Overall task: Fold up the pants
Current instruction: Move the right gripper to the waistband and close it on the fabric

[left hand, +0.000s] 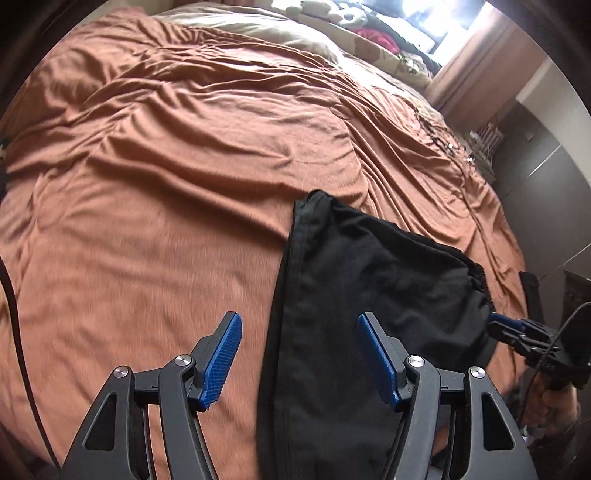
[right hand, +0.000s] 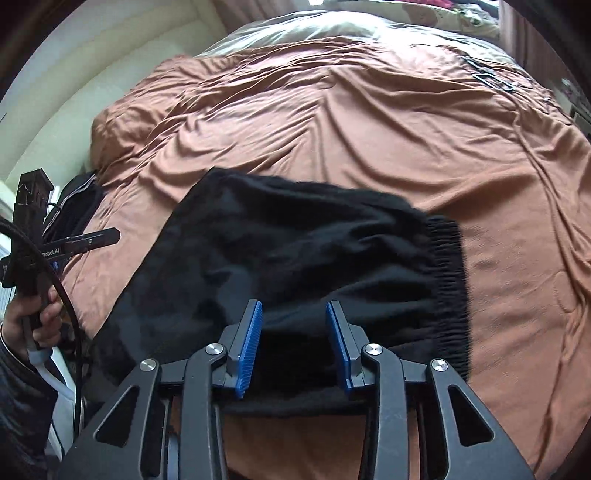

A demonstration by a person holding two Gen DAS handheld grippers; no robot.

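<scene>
Black pants (left hand: 369, 295) lie on the near right part of an orange-brown bedspread (left hand: 166, 184), with the elastic waistband on the right (right hand: 448, 288). My left gripper (left hand: 299, 354) is open, hovering over the pants' left edge, holding nothing. My right gripper (right hand: 293, 343) is open above the near edge of the pants (right hand: 277, 251), with black cloth lying between and below its blue pads (right hand: 251, 343). In the left wrist view the right gripper (left hand: 517, 332) shows at the pants' right edge. The left gripper (right hand: 66, 247) shows at the left in the right wrist view.
The bedspread (right hand: 369, 129) is wrinkled. A beige pillow (left hand: 258, 29) and patterned bedding (left hand: 380, 44) lie at the far end. A dark garment (right hand: 77, 206) sits at the bed's left edge by a white wall (right hand: 92, 74). Dark cabinets (left hand: 535, 166) stand right.
</scene>
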